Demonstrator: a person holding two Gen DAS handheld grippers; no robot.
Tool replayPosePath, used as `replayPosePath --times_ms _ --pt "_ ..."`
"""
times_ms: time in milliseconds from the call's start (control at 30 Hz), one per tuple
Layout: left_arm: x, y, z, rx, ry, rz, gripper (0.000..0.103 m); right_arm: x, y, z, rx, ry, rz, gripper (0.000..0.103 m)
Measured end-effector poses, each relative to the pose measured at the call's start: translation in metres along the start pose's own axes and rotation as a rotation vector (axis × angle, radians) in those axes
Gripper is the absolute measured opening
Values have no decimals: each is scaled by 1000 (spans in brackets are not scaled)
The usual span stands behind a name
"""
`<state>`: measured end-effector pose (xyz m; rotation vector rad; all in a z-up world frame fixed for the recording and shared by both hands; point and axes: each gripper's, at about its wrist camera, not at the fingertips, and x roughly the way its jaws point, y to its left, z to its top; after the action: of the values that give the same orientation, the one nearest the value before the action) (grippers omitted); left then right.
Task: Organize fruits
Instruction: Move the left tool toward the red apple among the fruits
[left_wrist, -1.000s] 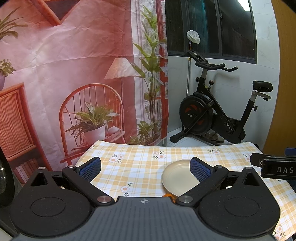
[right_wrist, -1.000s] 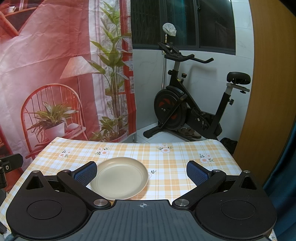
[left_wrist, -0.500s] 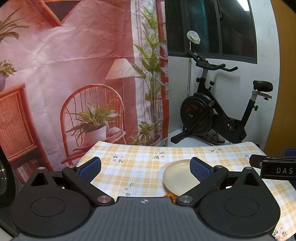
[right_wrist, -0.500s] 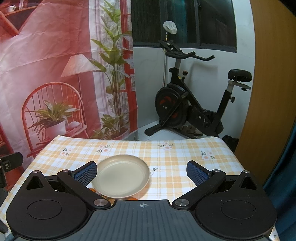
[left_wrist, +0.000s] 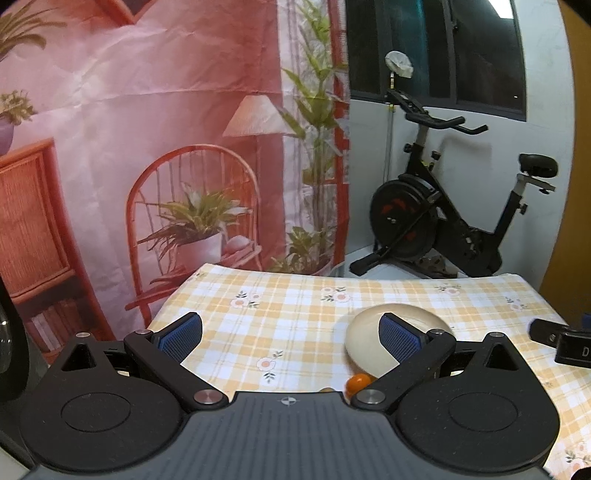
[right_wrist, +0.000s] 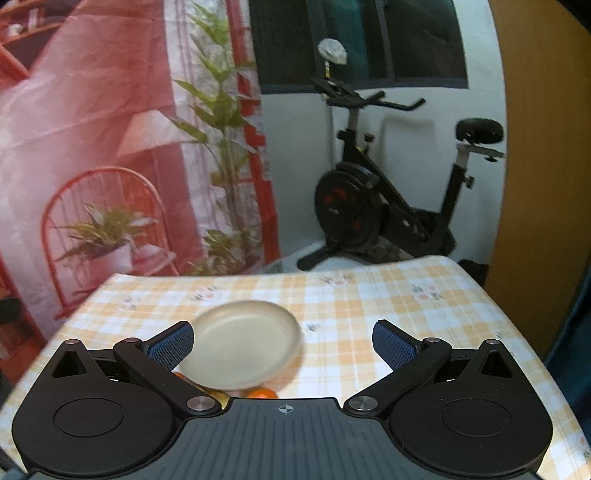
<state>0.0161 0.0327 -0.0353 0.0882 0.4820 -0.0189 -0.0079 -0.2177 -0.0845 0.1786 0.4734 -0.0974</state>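
Both of our grippers, left gripper (left_wrist: 290, 336) and right gripper (right_wrist: 282, 341), are spread wide, holding nothing. Orange fruits (right_wrist: 263, 393) lie beside the plate (right_wrist: 242, 349) on the counter (right_wrist: 369, 295).

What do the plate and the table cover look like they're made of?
The plate looks like matte plastic or melamine: plain cream, thick rounded rim, no glaze shine; ceramic can't be ruled out. The table cover looks like wipeable vinyl or oilcloth: printed yellow check with flowers, lying smooth with a faint sheen and no visible weave.
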Motion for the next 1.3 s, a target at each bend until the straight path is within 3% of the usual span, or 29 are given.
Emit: replayPosePath --times_ms 100,300,500,1000,1300 --pt "9 6 -6 -23 14 11 102 11 -2 -12 -9 -5 -57 103" --pt "25 13 -21 -38 55 7 102 26 -2 -35 -11 -2 -35 103" --pt "37 20 -33 -55 94 6 100 36 2 -49 -21 56 44 103" --pt "53 17 -52 -47 173 -39 96 46 23 -63 -106 151 145 102" --pt "56 14 -60 -34 176 -77 92 54 23 -70 -109 233 235 102"
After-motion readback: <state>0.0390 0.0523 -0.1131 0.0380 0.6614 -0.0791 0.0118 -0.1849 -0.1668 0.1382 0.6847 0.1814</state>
